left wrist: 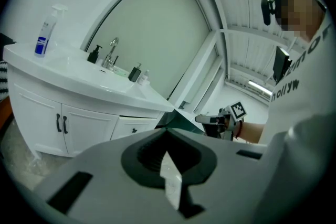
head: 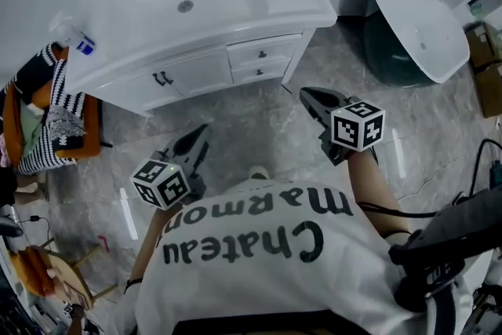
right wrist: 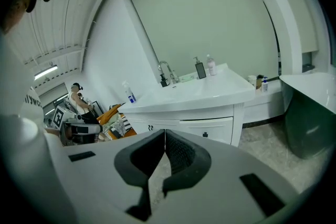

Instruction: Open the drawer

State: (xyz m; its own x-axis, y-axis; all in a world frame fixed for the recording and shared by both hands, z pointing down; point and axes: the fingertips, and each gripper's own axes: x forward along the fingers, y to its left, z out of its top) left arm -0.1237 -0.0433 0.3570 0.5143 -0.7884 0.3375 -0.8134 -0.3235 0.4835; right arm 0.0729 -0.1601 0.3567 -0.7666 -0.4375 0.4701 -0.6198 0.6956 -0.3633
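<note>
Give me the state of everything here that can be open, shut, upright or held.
upper drawer, shut, untouched
lower drawer, shut, untouched
cabinet doors, both shut
spray bottle, upright at the end of the counter
left gripper, fingers together, nothing held, short of the drawers
right gripper, fingers together, nothing held, short of the drawers

- Bare floor (head: 235,121) lies open up to the drawers (head: 263,59), which sit under the counter (head: 302,0) overhang.
- A tub (head: 416,27) stands near on the right, a clothes-draped chair (head: 55,125) on the left.
</note>
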